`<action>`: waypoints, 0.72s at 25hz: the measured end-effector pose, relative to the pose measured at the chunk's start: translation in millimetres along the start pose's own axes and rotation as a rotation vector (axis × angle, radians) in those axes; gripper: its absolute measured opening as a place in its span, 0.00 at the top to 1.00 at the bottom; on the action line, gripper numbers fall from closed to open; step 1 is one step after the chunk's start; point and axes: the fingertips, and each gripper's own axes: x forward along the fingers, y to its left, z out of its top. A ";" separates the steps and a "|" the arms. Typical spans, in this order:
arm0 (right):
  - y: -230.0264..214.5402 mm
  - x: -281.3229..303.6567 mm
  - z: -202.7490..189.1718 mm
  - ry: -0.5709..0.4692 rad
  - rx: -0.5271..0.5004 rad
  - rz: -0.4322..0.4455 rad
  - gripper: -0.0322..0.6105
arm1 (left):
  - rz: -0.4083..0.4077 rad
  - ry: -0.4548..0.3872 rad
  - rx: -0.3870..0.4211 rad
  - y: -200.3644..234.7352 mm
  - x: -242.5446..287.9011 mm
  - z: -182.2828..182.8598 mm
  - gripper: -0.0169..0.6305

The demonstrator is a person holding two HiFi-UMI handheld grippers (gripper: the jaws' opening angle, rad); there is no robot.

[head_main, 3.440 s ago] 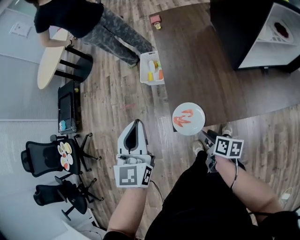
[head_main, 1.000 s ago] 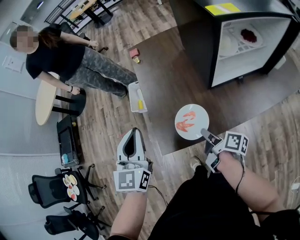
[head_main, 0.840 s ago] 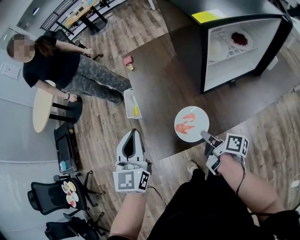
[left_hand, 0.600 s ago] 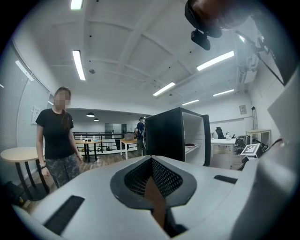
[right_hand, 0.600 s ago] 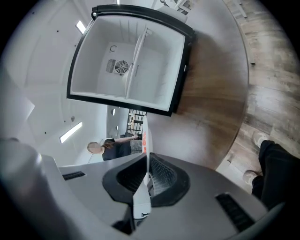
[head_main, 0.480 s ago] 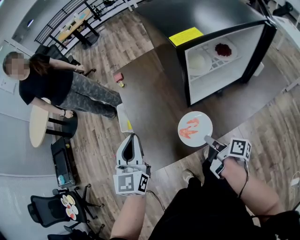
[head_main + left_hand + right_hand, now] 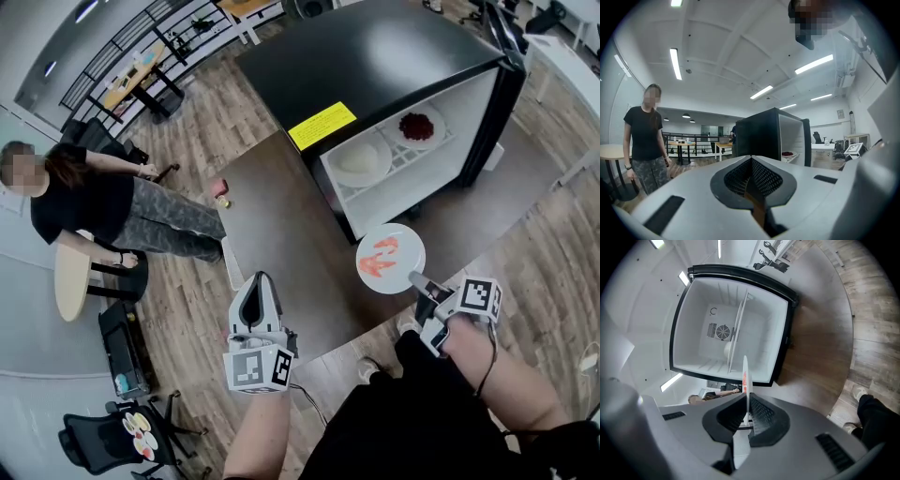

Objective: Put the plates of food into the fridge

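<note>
A black mini fridge (image 7: pixel 375 66) stands open ahead, and its white shelf (image 7: pixel 412 155) carries a plate of pale food (image 7: pixel 361 161) and a plate of red food (image 7: pixel 415 127). My right gripper (image 7: pixel 419 281) is shut on the near rim of a white plate with orange food (image 7: pixel 389 258), held level just in front of the fridge opening. In the right gripper view that plate (image 7: pixel 745 376) shows edge-on between the jaws of the right gripper (image 7: pixel 745 416), with the fridge (image 7: pixel 731 329) interior beyond. My left gripper (image 7: pixel 256 298) is shut and empty, pointing level toward the fridge (image 7: pixel 773 136).
The fridge door (image 7: pixel 497 94) hangs open at the right. A person (image 7: pixel 94 202) stands at the left by a round table (image 7: pixel 70 277). A small pink object (image 7: pixel 220 187) lies on the floor. More plates of food (image 7: pixel 141 427) rest on a chair at lower left.
The fridge has come much nearer and now fills the upper middle of the head view. Both grippers moved toward it, the right one still carrying the plate of orange food.
</note>
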 end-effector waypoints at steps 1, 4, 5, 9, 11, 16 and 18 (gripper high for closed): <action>1.0 0.6 6.2 0.000 0.001 0.004 0.92 | 0.006 -0.003 -0.003 -0.7 5.8 2.6 0.97; 2.7 4.8 26.3 0.001 0.001 0.012 0.92 | 0.016 -0.004 -0.002 -7.4 21.7 8.6 0.97; 2.5 6.4 32.3 0.001 0.003 0.017 0.92 | 0.017 -0.002 0.000 -10.2 26.3 9.1 0.97; 0.4 14.3 54.0 -0.001 0.013 0.026 0.92 | 0.021 0.002 0.006 -17.9 43.4 10.6 0.97; -0.5 20.5 64.0 0.006 0.011 0.029 0.92 | 0.030 0.001 0.011 -18.8 51.3 12.4 0.97; -9.4 28.5 92.4 0.030 0.016 0.029 0.92 | 0.060 -0.007 0.022 -29.0 70.3 17.5 0.97; -12.3 28.9 102.5 0.043 0.020 0.028 0.92 | 0.078 -0.005 0.019 -35.3 74.0 21.9 0.97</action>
